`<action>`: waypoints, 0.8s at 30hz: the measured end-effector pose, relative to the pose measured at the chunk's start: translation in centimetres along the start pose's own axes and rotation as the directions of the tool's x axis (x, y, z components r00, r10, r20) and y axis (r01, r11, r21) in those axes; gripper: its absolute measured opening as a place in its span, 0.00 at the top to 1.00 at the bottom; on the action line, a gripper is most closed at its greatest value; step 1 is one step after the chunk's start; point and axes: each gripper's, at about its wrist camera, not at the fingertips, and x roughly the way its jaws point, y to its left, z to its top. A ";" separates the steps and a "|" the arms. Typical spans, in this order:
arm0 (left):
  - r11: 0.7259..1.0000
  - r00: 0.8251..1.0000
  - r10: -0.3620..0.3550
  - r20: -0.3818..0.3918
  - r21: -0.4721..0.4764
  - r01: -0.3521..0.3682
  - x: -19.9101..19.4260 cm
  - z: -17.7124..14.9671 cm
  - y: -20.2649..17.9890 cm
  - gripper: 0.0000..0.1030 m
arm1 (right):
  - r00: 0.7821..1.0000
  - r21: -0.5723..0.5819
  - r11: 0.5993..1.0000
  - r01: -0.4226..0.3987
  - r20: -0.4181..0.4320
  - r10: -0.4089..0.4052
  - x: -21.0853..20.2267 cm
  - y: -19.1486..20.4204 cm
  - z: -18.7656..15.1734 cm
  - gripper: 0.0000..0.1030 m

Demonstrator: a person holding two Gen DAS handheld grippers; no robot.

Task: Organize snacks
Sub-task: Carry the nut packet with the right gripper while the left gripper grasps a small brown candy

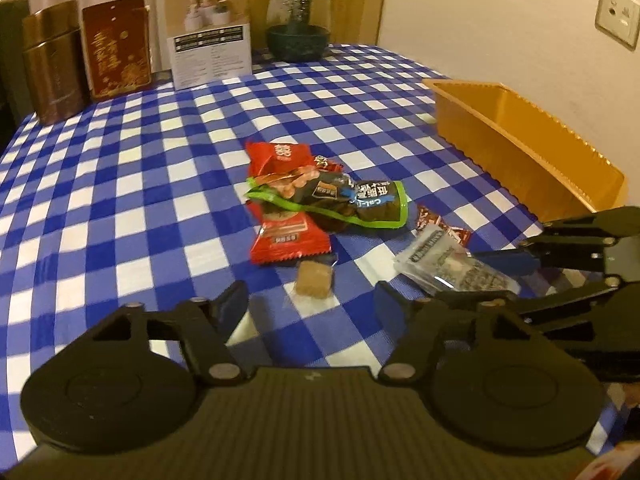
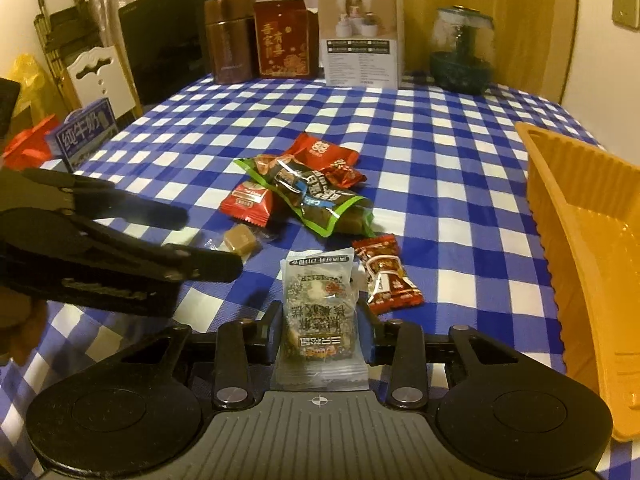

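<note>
A caramel candy [image 1: 314,282] [image 2: 240,240] in clear wrap lies on the blue checked cloth. My left gripper [image 1: 310,298] [image 2: 208,240] stands open around it, one finger on each side, not touching it. My right gripper [image 2: 319,332] [image 1: 480,280] is shut on a clear snack packet [image 2: 318,312] [image 1: 452,268] that rests on the cloth. A pile of snacks [image 1: 320,192] [image 2: 304,188], red packets and a green-edged dark one, lies mid-table. A small red candy [image 2: 386,276] [image 1: 440,228] lies beside the clear packet. The orange tray [image 1: 500,136] [image 2: 560,220] stands at the right.
Along the table's back stand a brown tin [image 1: 52,64], a red box [image 1: 116,48], a white box [image 1: 208,28] and a glass jar [image 1: 298,20]. A blue milk carton [image 2: 86,132] and a white chair back [image 2: 100,76] are off the table's left edge.
</note>
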 end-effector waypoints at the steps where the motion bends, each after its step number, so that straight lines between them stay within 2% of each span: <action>1: 1.000 1.000 -0.003 0.002 0.003 0.003 0.2 0.1 -0.1 0.46 | 1.000 0.002 1.000 0.002 0.005 -0.002 -0.2 -0.1 0.0 0.63; 3: 1.000 1.000 -0.012 0.002 0.006 0.012 0.7 0.3 -0.1 0.52 | 1.000 0.008 1.000 0.007 0.013 -0.007 -0.5 0.0 0.0 0.63; 5: 1.000 1.000 -0.014 0.001 0.014 0.014 1.1 0.4 -0.2 0.62 | 1.000 0.015 1.000 0.012 0.020 -0.012 -0.7 -0.1 0.0 0.63; 12: 0.997 1.000 0.019 -0.014 0.076 -0.018 2.2 0.4 -0.8 0.71 | 1.000 0.026 1.000 0.010 0.022 -0.011 -0.8 0.0 0.1 0.63; 14: 0.997 1.000 0.024 -0.014 0.080 -0.022 2.1 0.3 -1.0 0.78 | 1.000 0.029 1.000 0.011 0.023 -0.012 -0.9 -0.1 0.1 0.63; 24: 0.999 0.998 0.013 -0.062 0.038 -0.011 0.2 -0.1 -1.2 0.82 | 0.999 0.036 0.999 0.018 0.045 -0.020 -2.0 0.0 0.2 0.63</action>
